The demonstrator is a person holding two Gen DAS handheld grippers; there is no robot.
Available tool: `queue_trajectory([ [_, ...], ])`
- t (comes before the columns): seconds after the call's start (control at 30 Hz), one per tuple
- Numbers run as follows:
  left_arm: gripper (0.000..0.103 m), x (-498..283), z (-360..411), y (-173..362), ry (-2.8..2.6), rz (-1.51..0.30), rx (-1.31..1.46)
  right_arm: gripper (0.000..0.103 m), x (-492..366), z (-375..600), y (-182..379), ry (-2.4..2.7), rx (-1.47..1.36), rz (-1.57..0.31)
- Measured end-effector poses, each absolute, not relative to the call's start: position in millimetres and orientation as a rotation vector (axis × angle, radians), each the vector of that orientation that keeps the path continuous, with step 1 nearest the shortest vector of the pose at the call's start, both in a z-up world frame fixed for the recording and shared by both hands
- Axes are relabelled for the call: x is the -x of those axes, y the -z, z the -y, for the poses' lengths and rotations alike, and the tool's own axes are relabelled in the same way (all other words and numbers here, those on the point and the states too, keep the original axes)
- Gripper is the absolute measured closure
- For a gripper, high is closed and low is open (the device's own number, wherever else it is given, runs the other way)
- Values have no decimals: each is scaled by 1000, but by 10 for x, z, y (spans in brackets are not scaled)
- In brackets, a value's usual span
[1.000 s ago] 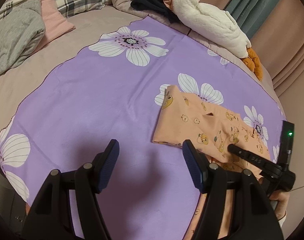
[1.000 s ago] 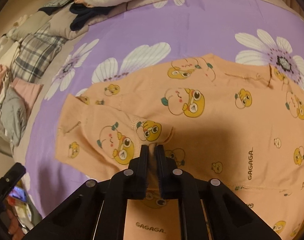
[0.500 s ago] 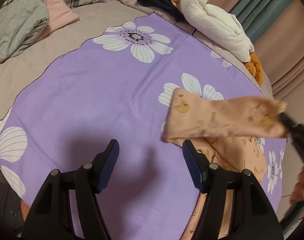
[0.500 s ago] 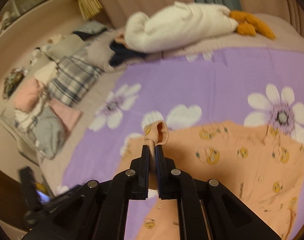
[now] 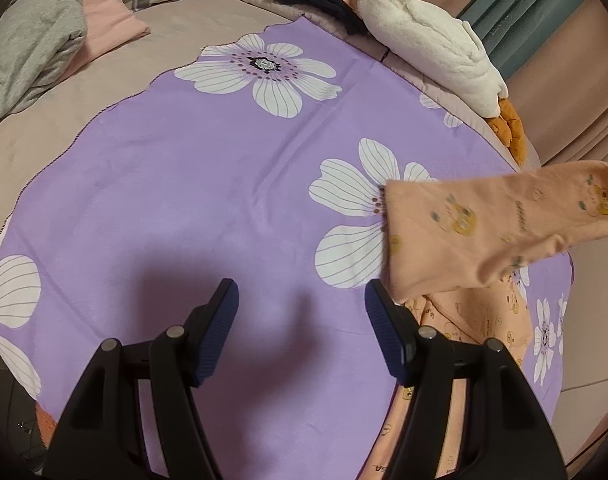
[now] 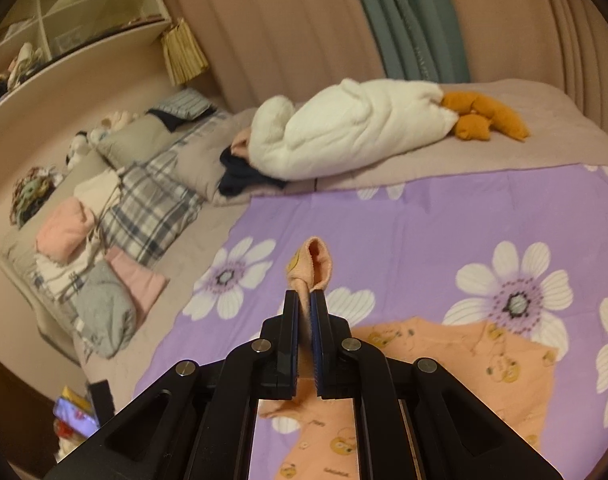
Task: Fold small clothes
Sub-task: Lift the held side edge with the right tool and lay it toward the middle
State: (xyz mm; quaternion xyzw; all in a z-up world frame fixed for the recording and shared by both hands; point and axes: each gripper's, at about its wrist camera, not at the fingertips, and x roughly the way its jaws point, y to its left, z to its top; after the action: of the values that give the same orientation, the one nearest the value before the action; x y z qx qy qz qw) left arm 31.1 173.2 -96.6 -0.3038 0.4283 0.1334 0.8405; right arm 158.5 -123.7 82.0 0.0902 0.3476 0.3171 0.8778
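So the peach top (image 5: 500, 224) with the little cartoon chicks isn't lying flat anymore. A second ago the right tongs (image 6: 305, 308) were down on it, pinching a bit of fabric near the sleeve; now that sleeve end is lifted well clear of the purple flower sheet (image 5: 208, 184) and hangs stretched in the air, with a curl of cuff poking out above the tips. The rest of the top still lies on the sheet at the near right side of the bed, bunched a little under the raised part.

The right tongs are pressed together on that fabric, so the grip looks solid. The left tongs (image 5: 302, 316) are spread with nothing between them, hovering over bare purple sheet just beside the garment's edge, and have hardly budged.

My read: this is the start of the sleeve fold, lifted and ready to swing across the body. Nothing is creased yet, so the folding has barely begun.
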Motion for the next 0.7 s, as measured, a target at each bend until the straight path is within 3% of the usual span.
queue_trajectory([
  [0.7, 38, -868, -1314, 1031, -200, -978, 543, 96, -1697, 2124, -777, -496, -290, -690],
])
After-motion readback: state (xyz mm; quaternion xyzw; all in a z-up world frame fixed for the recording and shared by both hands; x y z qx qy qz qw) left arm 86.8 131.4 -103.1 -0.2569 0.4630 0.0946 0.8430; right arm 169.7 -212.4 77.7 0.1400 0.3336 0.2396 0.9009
